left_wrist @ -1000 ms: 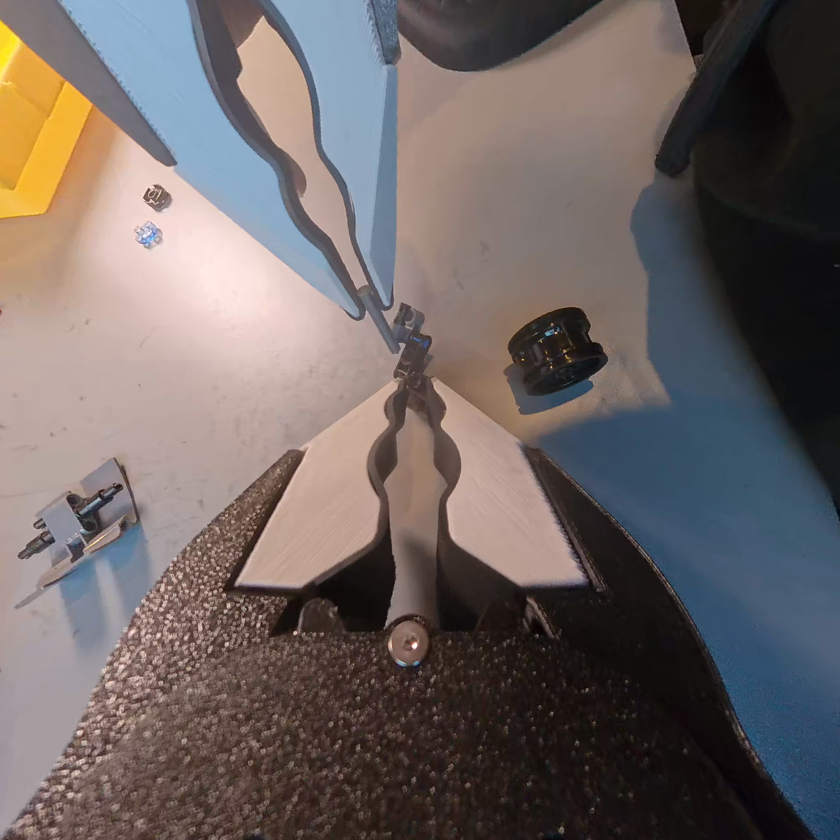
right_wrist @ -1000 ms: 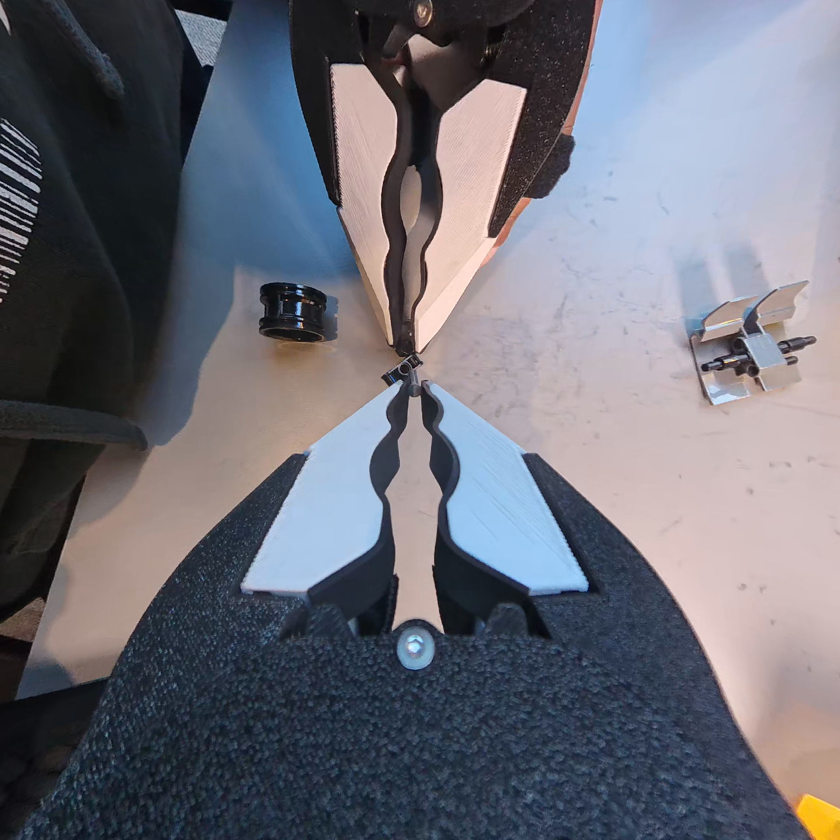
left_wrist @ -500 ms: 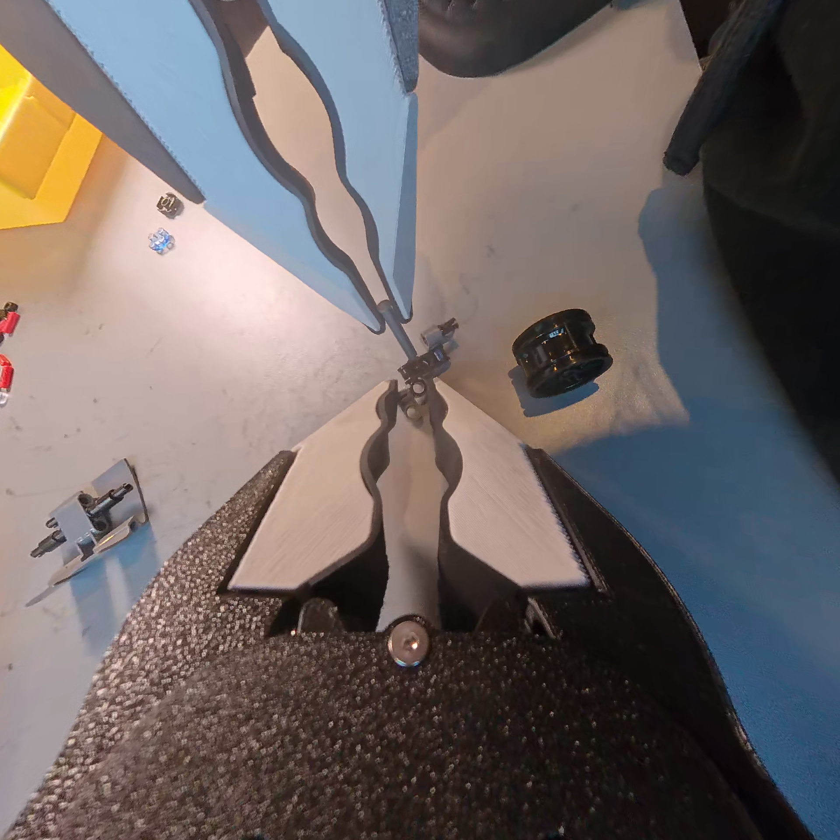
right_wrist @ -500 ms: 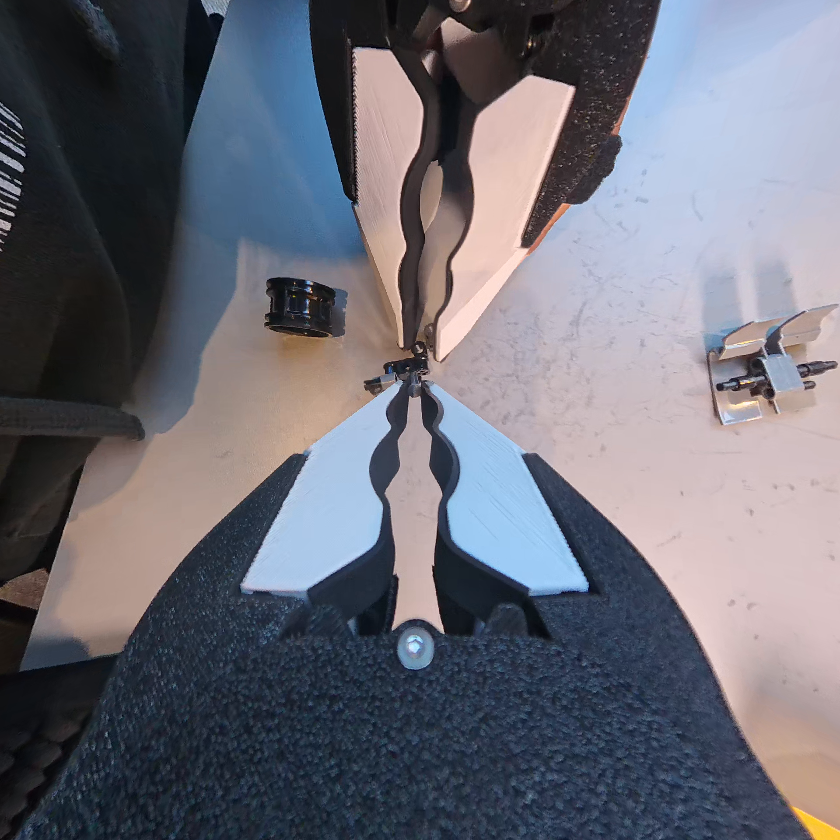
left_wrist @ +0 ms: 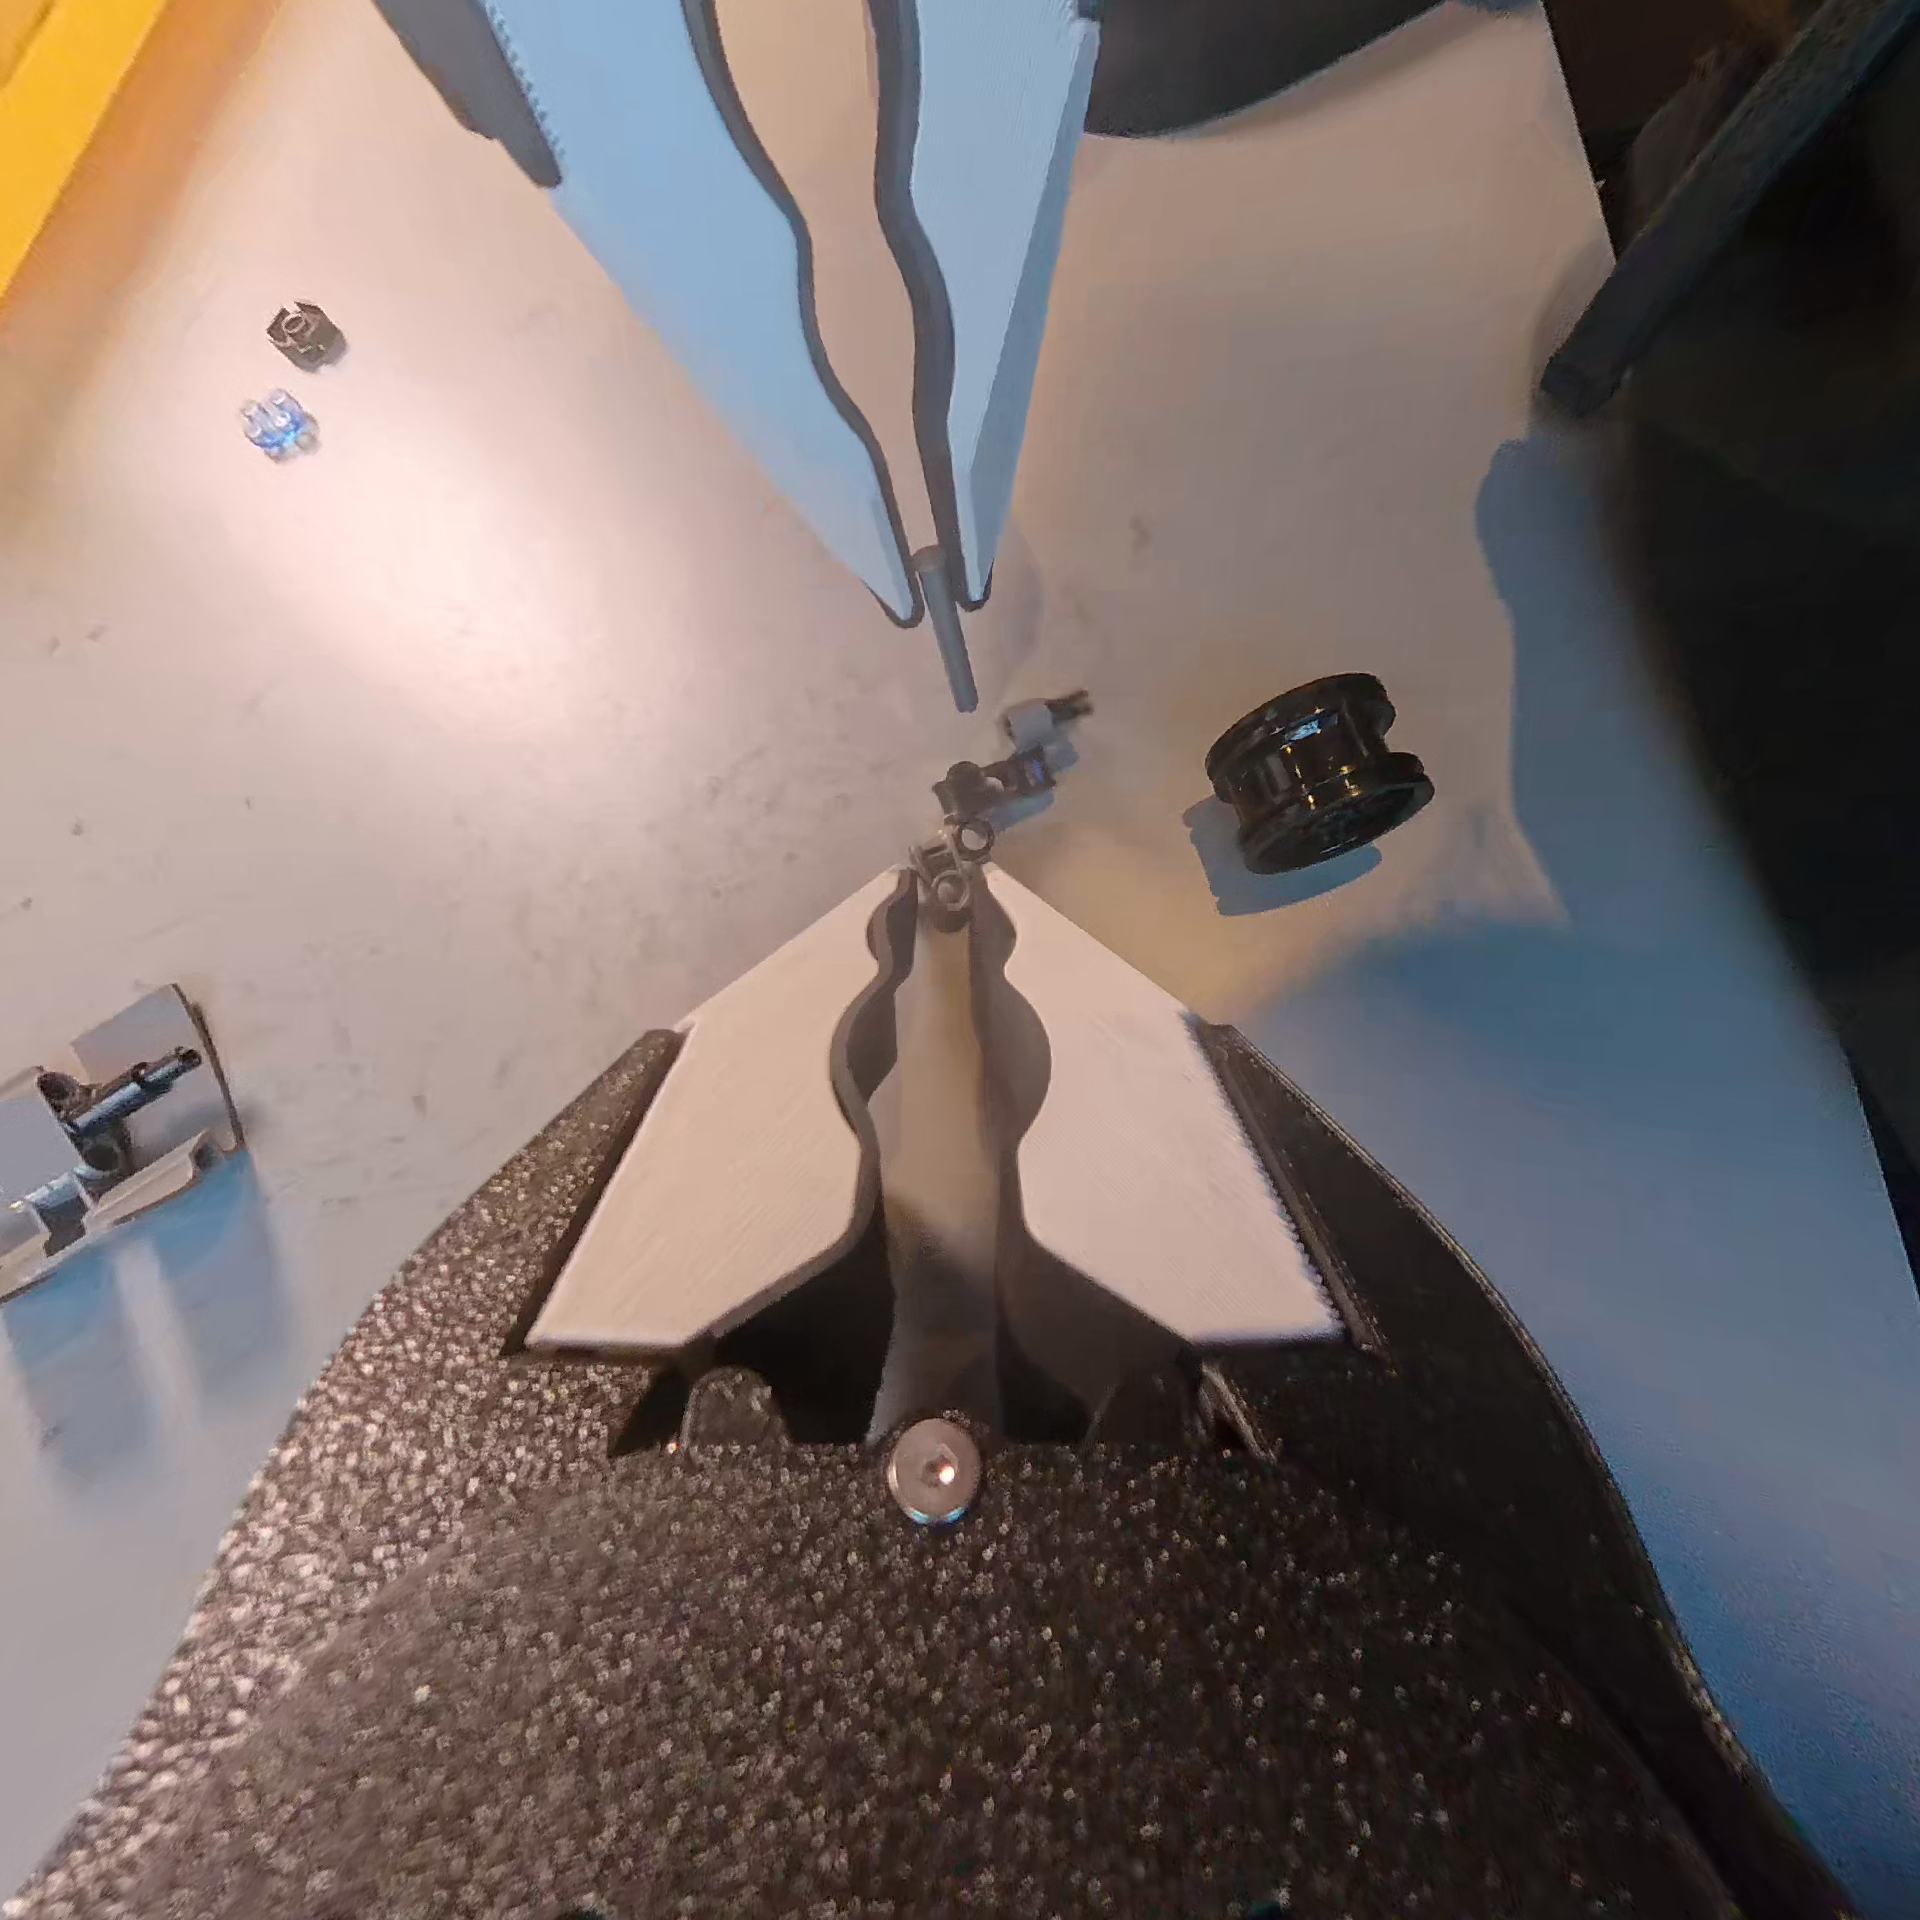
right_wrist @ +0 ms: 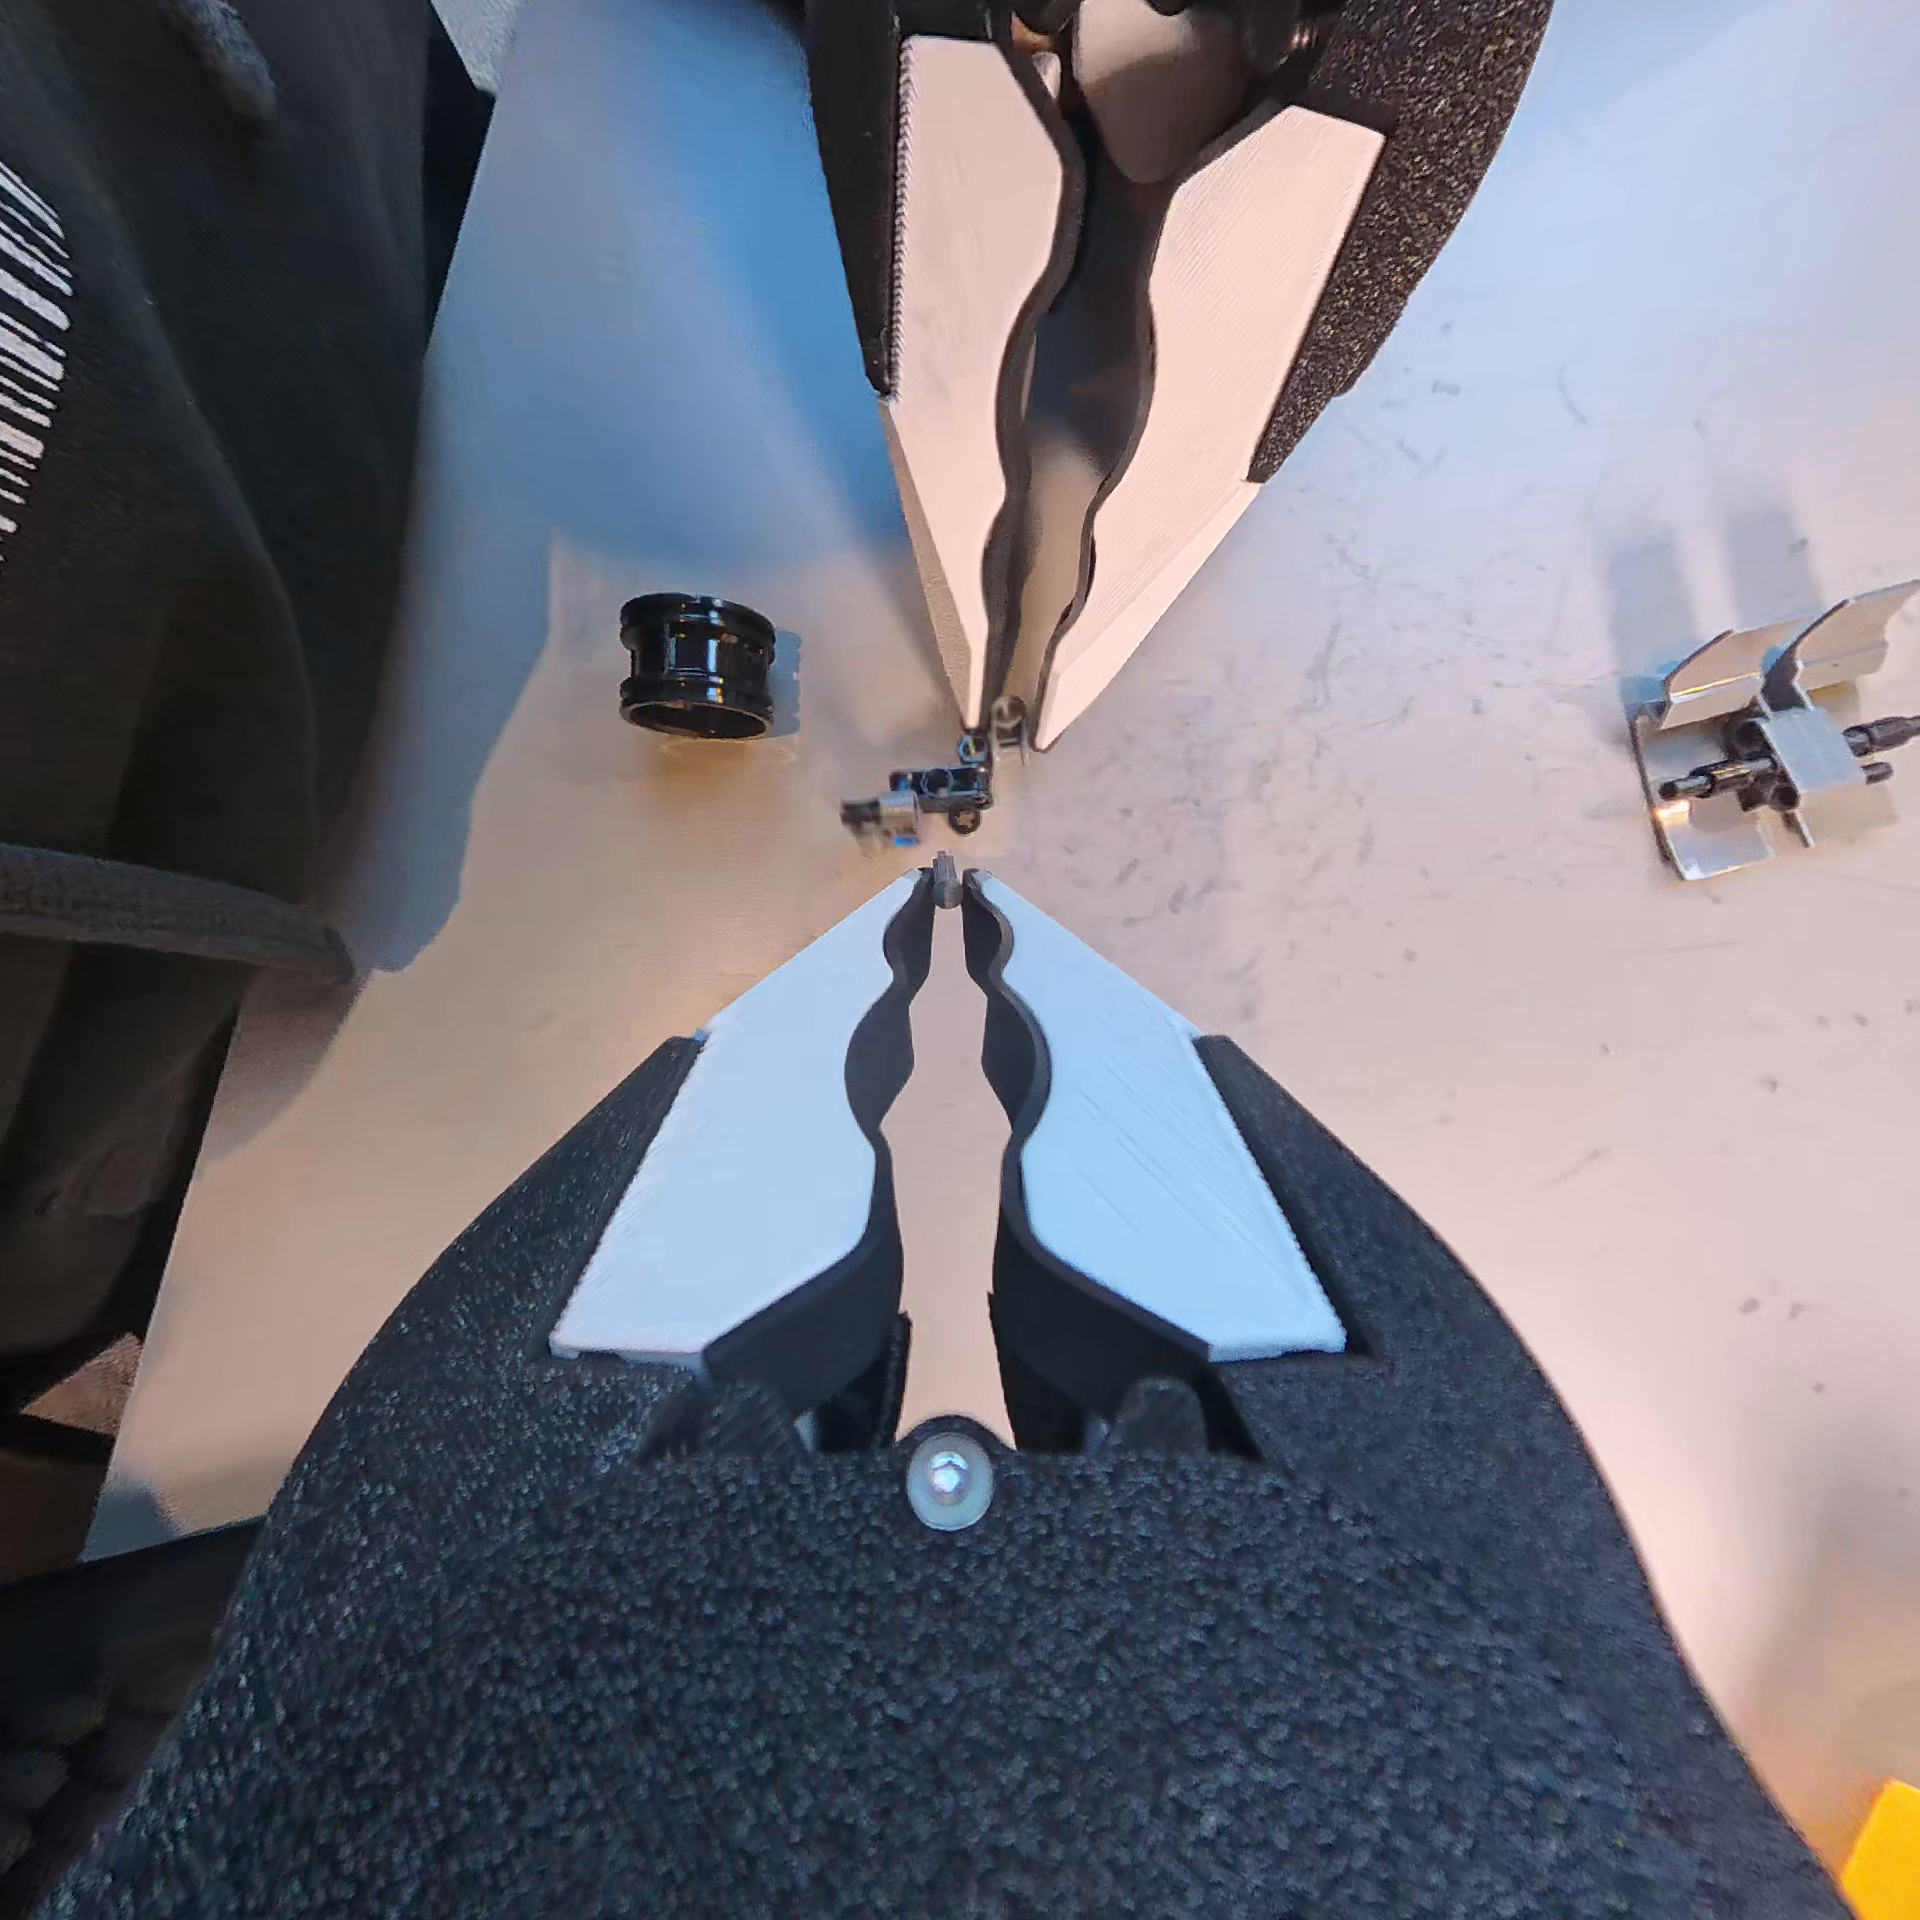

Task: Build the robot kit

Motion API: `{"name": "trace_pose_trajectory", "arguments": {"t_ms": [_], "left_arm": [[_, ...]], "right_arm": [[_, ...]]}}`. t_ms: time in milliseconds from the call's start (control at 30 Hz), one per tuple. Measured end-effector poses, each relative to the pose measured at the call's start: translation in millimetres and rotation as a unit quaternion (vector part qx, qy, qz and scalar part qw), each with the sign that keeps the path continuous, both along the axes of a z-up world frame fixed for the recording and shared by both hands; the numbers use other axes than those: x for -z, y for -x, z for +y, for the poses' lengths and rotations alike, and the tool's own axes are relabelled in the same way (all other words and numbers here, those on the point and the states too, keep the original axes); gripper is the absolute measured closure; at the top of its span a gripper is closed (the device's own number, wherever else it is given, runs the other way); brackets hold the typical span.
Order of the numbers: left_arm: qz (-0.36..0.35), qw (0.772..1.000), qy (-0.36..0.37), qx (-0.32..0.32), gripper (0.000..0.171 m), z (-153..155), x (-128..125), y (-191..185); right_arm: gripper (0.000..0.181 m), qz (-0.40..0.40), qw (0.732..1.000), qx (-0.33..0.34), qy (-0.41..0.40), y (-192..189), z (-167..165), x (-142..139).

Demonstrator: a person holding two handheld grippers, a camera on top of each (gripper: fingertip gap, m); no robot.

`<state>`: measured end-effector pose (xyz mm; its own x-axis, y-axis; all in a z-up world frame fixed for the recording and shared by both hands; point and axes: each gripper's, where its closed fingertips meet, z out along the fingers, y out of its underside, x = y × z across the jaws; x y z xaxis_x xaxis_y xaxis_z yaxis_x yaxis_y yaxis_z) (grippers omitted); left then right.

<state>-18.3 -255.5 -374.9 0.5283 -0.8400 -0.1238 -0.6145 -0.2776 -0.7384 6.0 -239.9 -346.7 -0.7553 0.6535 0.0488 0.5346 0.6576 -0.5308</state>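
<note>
Black stud (left_wrist: 304, 335) and clear-blue stud (left_wrist: 276, 427): left wrist view only.

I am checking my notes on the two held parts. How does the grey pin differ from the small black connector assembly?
The grey pin is one plain straight rod; the small black connector assembly is several joined pieces with holes and a grey end block.
The pin is pale grey; the assembly is mostly black.
The right tool pinches the pin; the left tool pinches the assembly.
Both are tiny and held above the table, apart from each other.
</note>
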Motion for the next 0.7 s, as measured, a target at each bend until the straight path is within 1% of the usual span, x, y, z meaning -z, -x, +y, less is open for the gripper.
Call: {"name": "trace_pose_trajectory", "arguments": {"t_ms": [133, 367, 700], "left_arm": [[-0.008, 1.0, 0.005, -0.01, 0.165, 2, -2, -2], [-0.01, 0.997, 0.041, -0.063, 0.165, 9, -6, -1], [-0.002, 0.995, 0.058, -0.075, 0.165, 6, -3, 0]], "right_arm": [[0.176, 0.015, 1.0, 0.009, 0.012, -2, 1, -3], [0.176, 0.026, 1.0, 0.003, 0.013, 2, 2, -12], [0.176, -0.005, 1.0, -0.028, -0.012, 11, -5, -2]]}}
